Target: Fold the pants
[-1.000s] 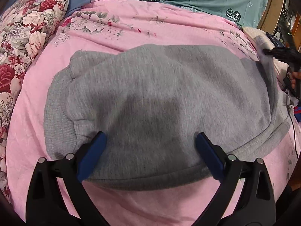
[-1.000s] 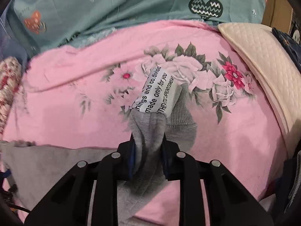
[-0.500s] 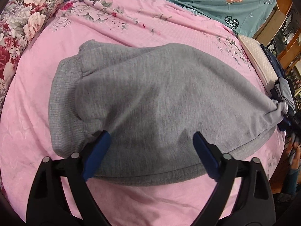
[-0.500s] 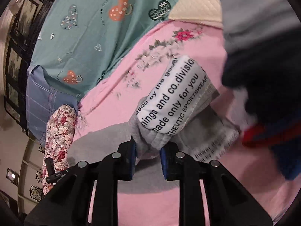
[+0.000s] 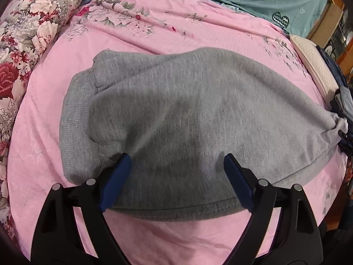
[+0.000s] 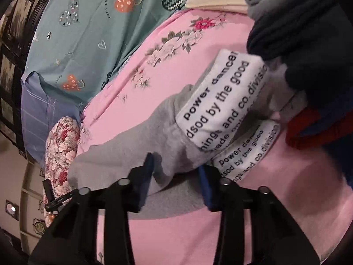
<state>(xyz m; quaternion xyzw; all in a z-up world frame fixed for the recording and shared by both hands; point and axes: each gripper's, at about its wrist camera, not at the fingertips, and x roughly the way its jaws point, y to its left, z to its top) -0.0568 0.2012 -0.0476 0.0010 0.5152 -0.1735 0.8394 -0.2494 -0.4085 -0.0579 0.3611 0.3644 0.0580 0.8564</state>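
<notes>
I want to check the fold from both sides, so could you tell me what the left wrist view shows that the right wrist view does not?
Only the left wrist view shows the whole folded body of the grey knit pants, with the left gripper closing astride the near hem.

Only the right wrist view shows the white printed patches at the leg ends, with the right gripper opening around bunched grey cloth.

Both show the pink floral bedspread, the teal heart-print sheet and the red-rose pillow.
</notes>
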